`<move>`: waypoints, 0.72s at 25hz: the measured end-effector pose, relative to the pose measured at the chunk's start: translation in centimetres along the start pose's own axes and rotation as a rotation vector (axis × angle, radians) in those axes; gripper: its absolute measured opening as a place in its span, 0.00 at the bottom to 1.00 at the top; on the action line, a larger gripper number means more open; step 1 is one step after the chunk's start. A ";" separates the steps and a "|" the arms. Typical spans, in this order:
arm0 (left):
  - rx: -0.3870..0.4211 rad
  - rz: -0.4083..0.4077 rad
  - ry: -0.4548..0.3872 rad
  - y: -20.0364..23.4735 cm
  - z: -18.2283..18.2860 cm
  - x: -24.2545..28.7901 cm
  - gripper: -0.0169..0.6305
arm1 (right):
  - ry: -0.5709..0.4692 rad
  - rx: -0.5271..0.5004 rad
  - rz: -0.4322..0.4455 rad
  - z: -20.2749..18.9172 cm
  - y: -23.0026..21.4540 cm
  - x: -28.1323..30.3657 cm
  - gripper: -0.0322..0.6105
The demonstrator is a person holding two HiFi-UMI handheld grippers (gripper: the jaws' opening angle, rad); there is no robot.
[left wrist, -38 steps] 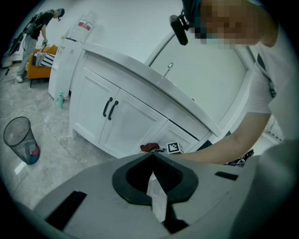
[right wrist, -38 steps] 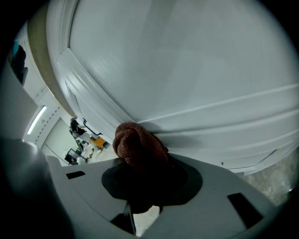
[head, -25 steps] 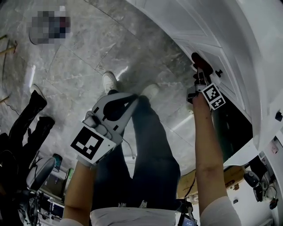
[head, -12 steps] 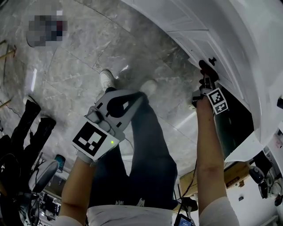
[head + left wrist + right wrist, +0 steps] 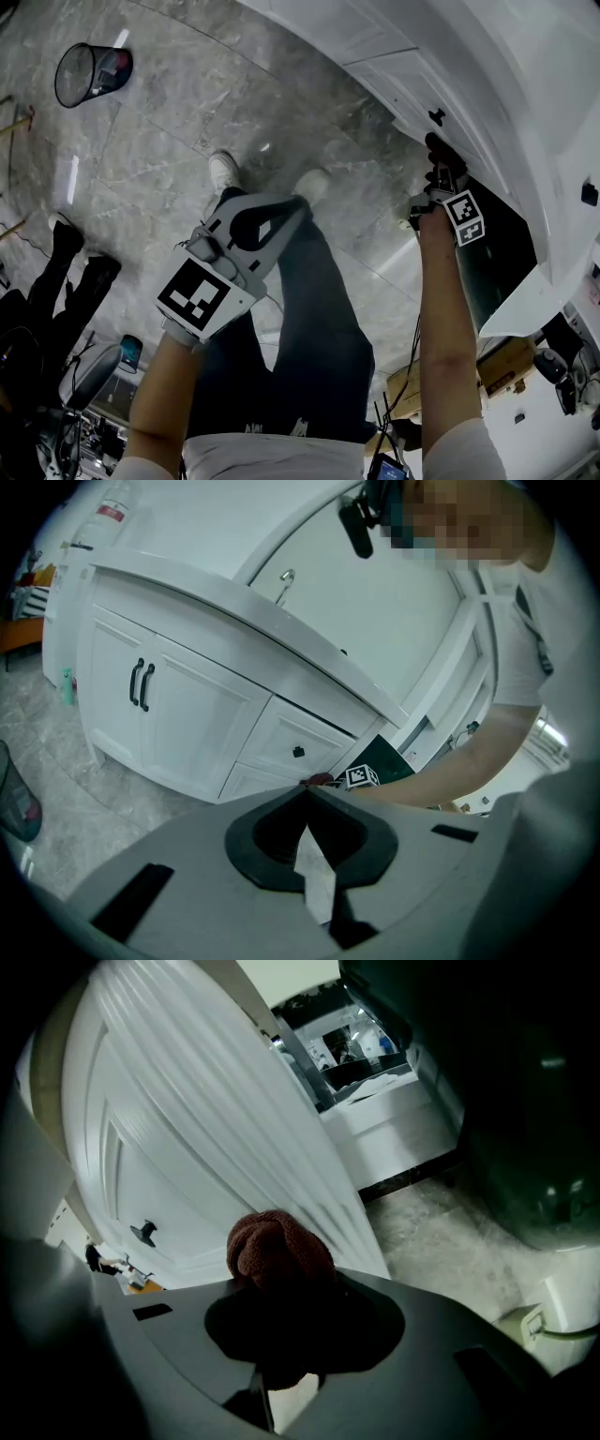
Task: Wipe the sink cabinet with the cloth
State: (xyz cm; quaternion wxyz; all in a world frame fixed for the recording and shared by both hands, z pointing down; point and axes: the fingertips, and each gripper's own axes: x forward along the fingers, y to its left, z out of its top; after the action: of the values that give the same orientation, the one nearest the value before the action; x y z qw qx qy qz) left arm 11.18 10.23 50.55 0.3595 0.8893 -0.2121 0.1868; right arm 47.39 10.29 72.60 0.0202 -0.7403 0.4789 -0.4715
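Observation:
A dark red-brown cloth is bunched between the jaws of my right gripper, which is shut on it. The cloth is pressed against the white sink cabinet just below a small black drawer knob. In the left gripper view the cabinet stands ahead with its black drawer knob and paired door handles. My left gripper hangs over the person's legs, away from the cabinet. Its jaws meet at the tips with nothing held.
A wire waste bin stands on the grey marble floor at the far left. A dark green cylinder sits beside the cabinet's end. Bags and equipment crowd the floor at the lower left.
My right gripper has moved the cloth along the cabinet face, toward the drawer knob and away from the person. The left gripper has barely moved.

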 end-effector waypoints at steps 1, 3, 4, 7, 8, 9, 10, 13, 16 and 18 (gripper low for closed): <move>-0.001 -0.003 -0.003 -0.1 0.1 -0.1 0.05 | -0.012 0.013 0.004 0.3 0.3 -0.4 0.22; -0.006 -0.011 -0.007 -0.3 0.1 -0.2 0.05 | -0.033 0.037 0.016 1.0 1.1 -1.4 0.22; -0.006 -0.014 -0.008 -0.3 0.2 -0.3 0.05 | -0.040 0.050 0.023 1.3 1.5 -1.9 0.22; 0.014 -0.026 0.000 -0.3 0.2 -0.3 0.05 | -0.055 0.090 0.054 2.4 2.8 -3.5 0.21; 0.024 -0.035 0.003 -0.5 0.3 -0.3 0.05 | -0.060 0.095 0.065 2.9 3.3 -4.1 0.21; 0.033 -0.046 0.004 -0.7 0.5 -0.3 0.05 | -0.064 0.095 0.075 3.4 3.7 -4.8 0.21; 0.040 -0.059 0.004 -1.0 0.7 -0.3 0.05 | -0.069 0.094 0.084 4.0 4.2 -5.5 0.21; 0.060 -0.094 0.004 -1.9 1.6 -0.6 0.05 | -0.092 0.105 0.103 5.8 5.6 -7.8 0.21; 0.075 -0.123 0.007 -1.8 2.0 -0.8 0.05 | -0.112 0.116 0.122 7.1 6.9 -9.3 0.21; 0.092 -0.141 0.008 -1.6 2.2 -1.0 0.05 | -0.118 0.108 0.131 7.8 7.6 -10.1 0.21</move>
State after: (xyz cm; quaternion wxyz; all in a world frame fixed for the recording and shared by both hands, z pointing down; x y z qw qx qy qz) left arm 11.51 9.95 47.71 0.3313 0.9168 -0.1387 0.1744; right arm 46.80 10.25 57.73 0.1192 -0.7319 0.4978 -0.4498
